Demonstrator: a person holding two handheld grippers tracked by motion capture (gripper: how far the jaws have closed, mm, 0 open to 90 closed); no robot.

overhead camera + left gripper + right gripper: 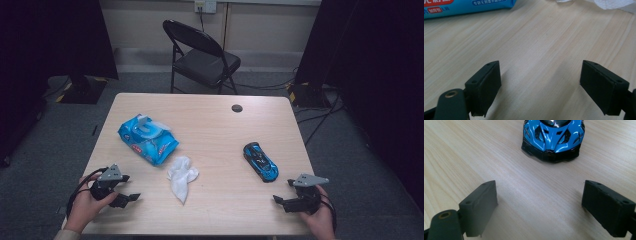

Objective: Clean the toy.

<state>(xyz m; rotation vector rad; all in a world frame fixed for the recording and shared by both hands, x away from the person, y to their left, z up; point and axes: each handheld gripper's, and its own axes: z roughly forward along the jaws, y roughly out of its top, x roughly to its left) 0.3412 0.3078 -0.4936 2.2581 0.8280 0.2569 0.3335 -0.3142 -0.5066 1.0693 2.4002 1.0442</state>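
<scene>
Both grippers stand wide open and empty: the toy car (553, 138) sits just ahead of the right gripper (539, 207), likely light, stiff and glossy-slippery, best pinched across its flanks, while the soft crumpled tissue (182, 176) lies beyond the left gripper (540, 87)

Desk (210, 125): light wood-grain top, rectangular, with a round dark cable hole (237, 108) near the far edge, right of centre. Blue wipes pack (148, 139) lies flat in the left half, its lid flap raised, set at an angle to the edges. Crumpled white wipe (182, 177) lies just beside the pack's near-right corner, toward the near edge. Blue toy car (260, 161) rests on its wheels in the right half, diagonal to the edges, well apart from the wipe.
</scene>
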